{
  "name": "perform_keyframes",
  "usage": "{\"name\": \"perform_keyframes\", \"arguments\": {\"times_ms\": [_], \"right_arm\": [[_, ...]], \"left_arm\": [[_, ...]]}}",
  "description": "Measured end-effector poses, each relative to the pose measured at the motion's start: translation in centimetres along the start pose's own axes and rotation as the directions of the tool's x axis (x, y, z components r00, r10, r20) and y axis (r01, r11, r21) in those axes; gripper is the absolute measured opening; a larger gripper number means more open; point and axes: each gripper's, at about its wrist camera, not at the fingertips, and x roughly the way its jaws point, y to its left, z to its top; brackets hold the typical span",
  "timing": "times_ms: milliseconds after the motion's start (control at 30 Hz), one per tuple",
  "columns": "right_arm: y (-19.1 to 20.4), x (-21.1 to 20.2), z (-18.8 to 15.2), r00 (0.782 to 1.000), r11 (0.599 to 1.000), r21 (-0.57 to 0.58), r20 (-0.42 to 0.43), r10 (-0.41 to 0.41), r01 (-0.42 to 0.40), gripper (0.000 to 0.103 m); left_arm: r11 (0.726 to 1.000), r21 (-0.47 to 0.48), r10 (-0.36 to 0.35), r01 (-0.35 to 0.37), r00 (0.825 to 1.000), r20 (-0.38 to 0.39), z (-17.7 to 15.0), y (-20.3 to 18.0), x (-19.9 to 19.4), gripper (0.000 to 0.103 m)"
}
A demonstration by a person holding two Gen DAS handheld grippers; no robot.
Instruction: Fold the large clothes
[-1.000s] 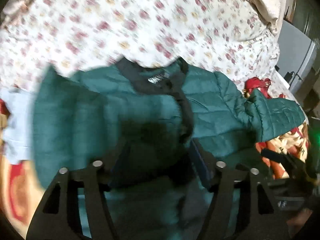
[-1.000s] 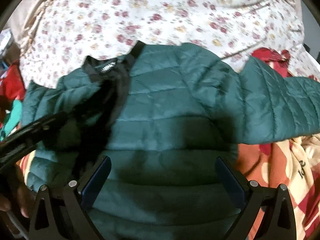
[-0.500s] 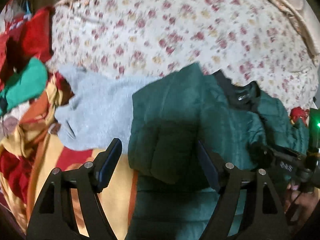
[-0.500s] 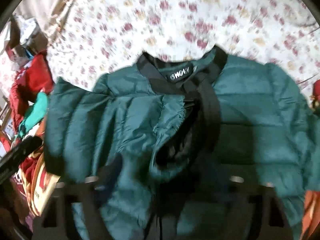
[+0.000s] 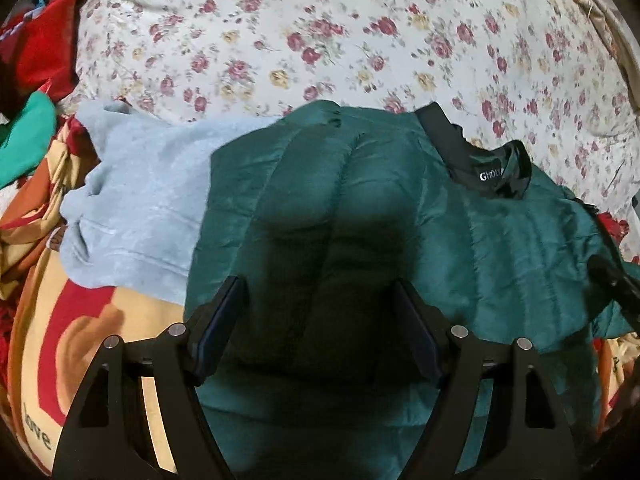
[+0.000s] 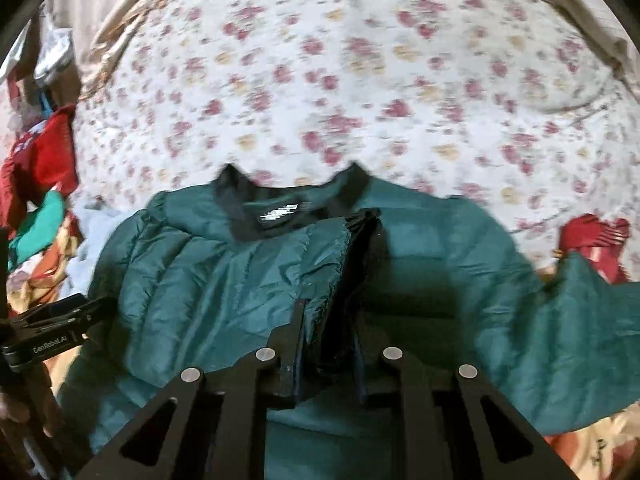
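Floral-sheeted bed (image 5: 360,20), green puffer jacket (image 5: 500,248) spread ahead. Right hand-held gripper (image 6: 326,344) just narrowed, pinching front placket (image 6: 356,264); left hand-held gripper (image 5: 320,320) wide over folded sleeve. Advice: draw placket flat, avoid bunching.

A white bedsheet (image 5: 340,40) printed with small red and yellow roses fills the field from ten to two o'clock. At nine o'clock a pale blue fleece garment (image 5: 140,200) lies crumpled on a cream, orange and red blanket (image 5: 80,340) with lettering at seven o'clock. Red cloth (image 5: 44,52) and a bright green piece (image 5: 24,136) are heaped at ten o'clock.
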Motion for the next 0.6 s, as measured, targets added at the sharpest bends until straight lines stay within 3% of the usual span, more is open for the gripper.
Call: {"name": "perform_keyframes", "arguments": {"times_ms": [233, 300, 400, 467, 500, 533, 600], "right_arm": [[-3.6, 2.6, -1.9, 0.995, 0.996, 0.046, -0.061, -0.078, 0.081, 0.018], [-4.1, 4.3, -2.6, 0.992, 0.995, 0.062, -0.103, -0.076, 0.083, 0.018], [-4.7, 5.1, -2.9, 0.994, 0.993, 0.108, -0.1, -0.041, 0.052, 0.018], [-5.0, 4.5, -2.7, 0.994, 0.992, 0.117, -0.102, -0.045, 0.057, 0.034], [-5.1, 3.6, -2.6, 0.994, 0.99, 0.121, -0.085, -0.062, 0.072, 0.053], [-5.2, 2.7, -2.6, 0.996, 0.989, 0.127, -0.062, -0.069, 0.077, 0.063], [-4.9, 0.4, -2.5, 0.999, 0.989, 0.138, -0.004, -0.045, 0.045, 0.067]], "left_arm": [[0.998, 0.05, 0.038, -0.038, 0.999, -0.015, -0.5, -1.8, 2.1, 0.077], [0.997, 0.06, 0.053, -0.052, 0.999, -0.012, -0.7, -2.1, 2.6, 0.078], [0.996, 0.066, 0.066, -0.065, 0.998, -0.008, -0.7, -2.2, 2.9, 0.078], [0.996, 0.066, 0.065, -0.064, 0.998, -0.01, -0.7, -2.1, 2.7, 0.078], [0.995, 0.068, 0.069, -0.068, 0.998, -0.013, -0.6, -2.1, 2.5, 0.078], [0.995, 0.069, 0.077, -0.076, 0.997, -0.01, -0.6, -2.0, 2.1, 0.078], [0.994, 0.069, 0.081, -0.082, 0.997, 0.009, -0.4, -1.8, 1.1, 0.078]]}}
